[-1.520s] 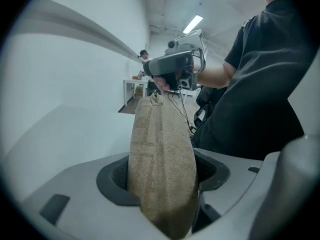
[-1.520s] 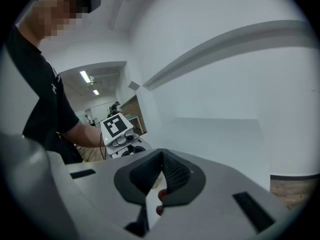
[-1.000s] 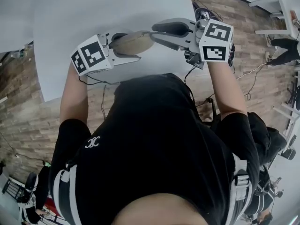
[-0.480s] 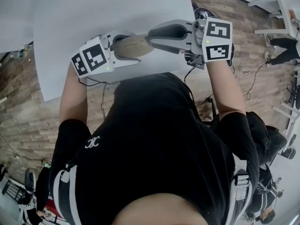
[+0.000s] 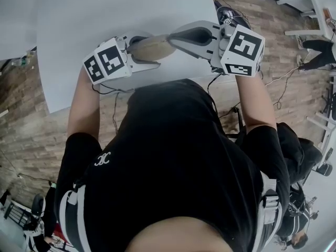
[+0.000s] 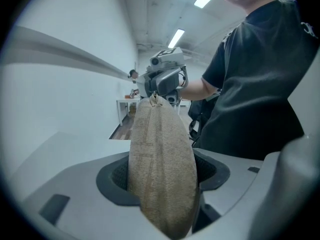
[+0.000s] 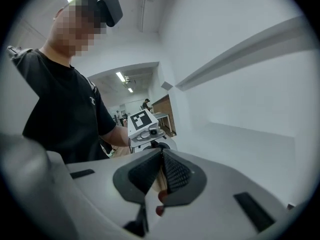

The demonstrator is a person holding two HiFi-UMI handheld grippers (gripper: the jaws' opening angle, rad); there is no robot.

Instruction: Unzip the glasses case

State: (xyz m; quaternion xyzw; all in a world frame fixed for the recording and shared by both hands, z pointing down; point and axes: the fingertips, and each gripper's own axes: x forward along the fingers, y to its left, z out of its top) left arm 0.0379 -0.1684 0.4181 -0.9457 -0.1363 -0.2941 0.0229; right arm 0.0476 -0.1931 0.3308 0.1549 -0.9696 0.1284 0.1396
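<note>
Glasses case (image 5: 155, 46), tan, upper centre of head view, over white bench (image 5: 105, 14). Left hand-held gripper (image 6: 162, 181) clamps its body. Right hand-held gripper (image 7: 161, 173) jaws closing on zip pull (image 6: 153, 100).

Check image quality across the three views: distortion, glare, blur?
Head view: fisheye bows the table edge; even light, sharp. Left gripper view: dark round vignette, ceiling strips blown out, glasses case soft at its near end. Right gripper view: same vignette, mosaic patch upper left.
</note>
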